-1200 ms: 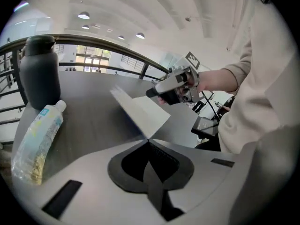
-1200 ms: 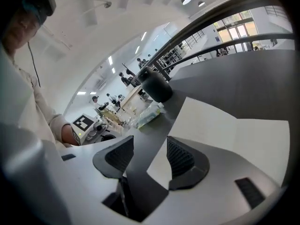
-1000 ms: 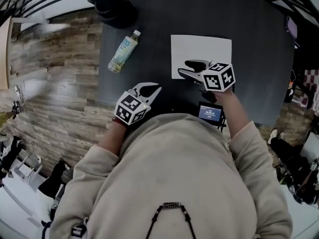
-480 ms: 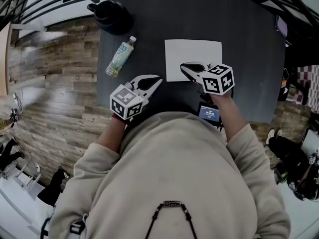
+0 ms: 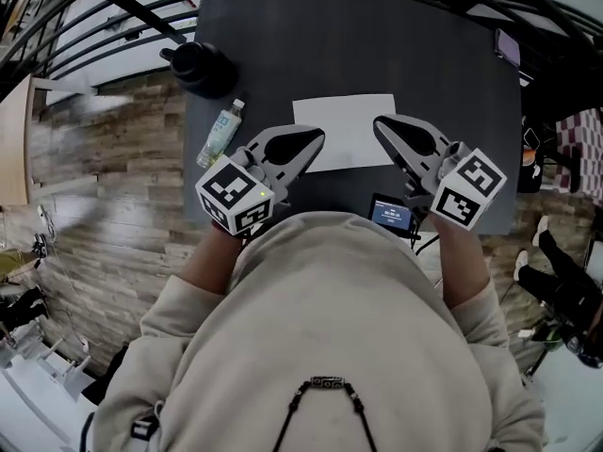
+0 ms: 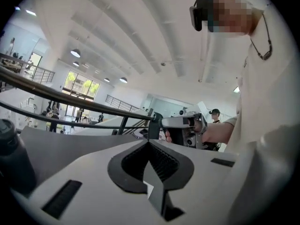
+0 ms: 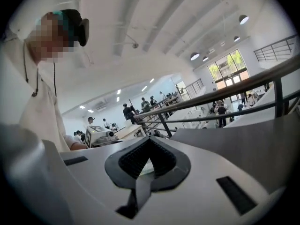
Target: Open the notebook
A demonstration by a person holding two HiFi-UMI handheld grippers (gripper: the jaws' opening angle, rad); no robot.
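Jaws clenched on both sides. Left gripper (image 5: 318, 139): in its own view the tips meet (image 6: 149, 141), with nothing gripped between the pads. Right gripper (image 5: 379, 122): same reading, tips together (image 7: 149, 138), nothing held.

Head view: both grippers are out in front of the person's chest and angled inward, so their tips point toward each other. The notebook (image 5: 347, 125) lies flat on the dark worktop (image 5: 377, 45), white cover up and closed. It sits between the two sets of jaws as seen from above, and each gripper overlaps one of its near corners. Contact with the cover cannot be told from this view.

Each gripper view looks out roughly level over the worktop toward a railing and a bright hall, and each shows the opposite gripper held in a hand.

Other items: a clear bottle (image 5: 220, 132) lies on its side at the worktop's left edge. A dark flask (image 5: 200, 67) stands near the far left corner. A small screen device (image 5: 391, 214) sits at the near edge, close to the person's body.
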